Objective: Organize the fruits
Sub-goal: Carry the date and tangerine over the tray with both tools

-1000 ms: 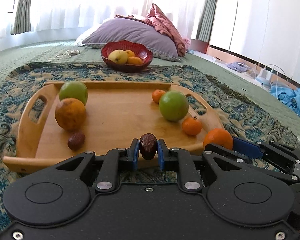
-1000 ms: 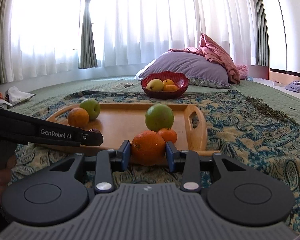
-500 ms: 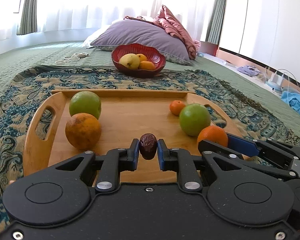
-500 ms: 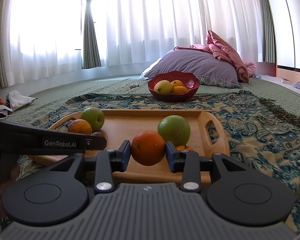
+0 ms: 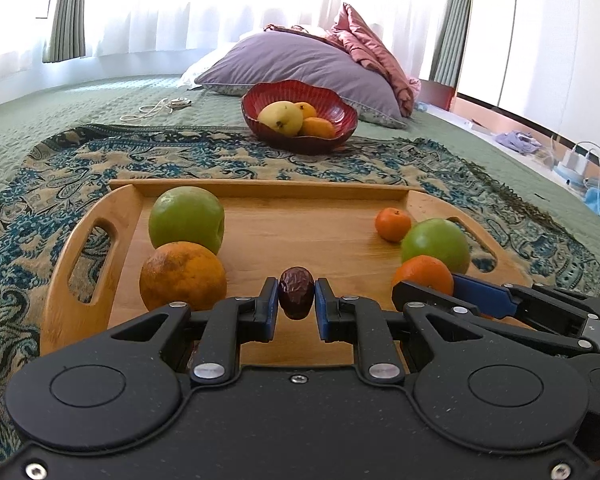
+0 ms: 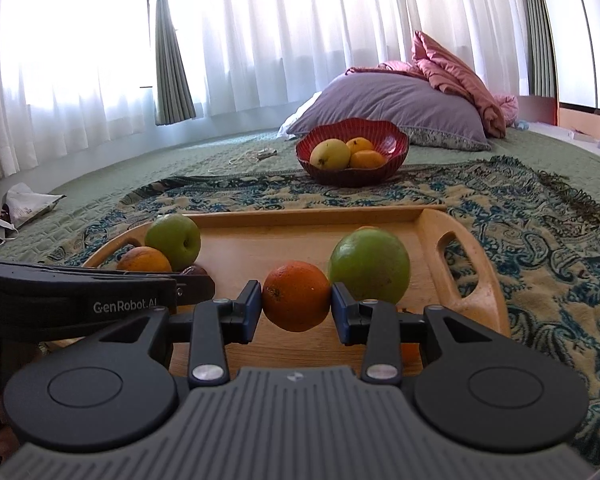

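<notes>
Date (image 5: pixel 296 293) pinched between left fingers (image 5: pixel 269 309); orange (image 6: pixel 296 301) clamped between right fingers (image 6: pixel 251 310).

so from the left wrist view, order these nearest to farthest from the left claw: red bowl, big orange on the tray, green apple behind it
1. big orange, just left of the left claw
2. green apple, left, behind it
3. red bowl, far off the tray, on the blanket
</notes>
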The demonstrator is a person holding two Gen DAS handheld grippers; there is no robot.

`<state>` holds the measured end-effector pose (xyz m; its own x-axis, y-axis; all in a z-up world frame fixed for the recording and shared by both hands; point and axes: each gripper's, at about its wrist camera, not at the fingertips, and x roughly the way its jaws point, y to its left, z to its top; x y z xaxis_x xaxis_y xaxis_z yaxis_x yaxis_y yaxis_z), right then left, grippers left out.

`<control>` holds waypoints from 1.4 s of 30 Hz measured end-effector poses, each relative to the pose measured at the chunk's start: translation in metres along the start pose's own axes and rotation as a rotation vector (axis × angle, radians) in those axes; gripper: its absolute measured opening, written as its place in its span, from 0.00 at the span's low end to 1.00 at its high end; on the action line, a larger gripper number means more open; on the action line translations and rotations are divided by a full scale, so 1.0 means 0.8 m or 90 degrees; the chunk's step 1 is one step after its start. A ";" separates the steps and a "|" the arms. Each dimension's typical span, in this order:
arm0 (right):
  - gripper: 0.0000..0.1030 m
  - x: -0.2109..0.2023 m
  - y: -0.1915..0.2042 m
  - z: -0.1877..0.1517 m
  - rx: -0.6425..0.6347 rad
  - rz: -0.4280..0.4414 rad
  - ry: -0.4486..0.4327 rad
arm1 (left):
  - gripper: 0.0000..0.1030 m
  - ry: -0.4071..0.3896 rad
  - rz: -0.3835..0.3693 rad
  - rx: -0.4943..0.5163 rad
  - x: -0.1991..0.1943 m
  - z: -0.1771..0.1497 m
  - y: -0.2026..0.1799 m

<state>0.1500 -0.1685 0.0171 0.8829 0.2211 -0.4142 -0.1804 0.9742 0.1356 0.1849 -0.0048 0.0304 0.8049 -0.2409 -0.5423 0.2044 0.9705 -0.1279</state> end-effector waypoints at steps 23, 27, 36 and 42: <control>0.42 0.046 -0.009 0.012 0.009 -0.018 0.050 | 0.18 0.018 0.019 0.021 0.042 0.002 0.004; 0.42 0.048 -0.008 0.012 0.005 -0.023 0.050 | 0.18 0.017 0.019 0.024 0.043 0.002 0.003; 0.42 0.049 -0.008 0.012 0.005 -0.022 0.050 | 0.18 0.017 0.020 0.024 0.043 0.001 0.003; 0.42 0.050 -0.009 0.012 0.008 -0.021 0.051 | 0.18 0.020 0.019 0.023 0.042 0.001 0.003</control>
<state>0.1908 -0.1669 0.0084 0.8506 0.1927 -0.4893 -0.1462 0.9804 0.1320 0.2129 -0.0107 0.0121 0.7928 -0.2105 -0.5719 0.2010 0.9763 -0.0808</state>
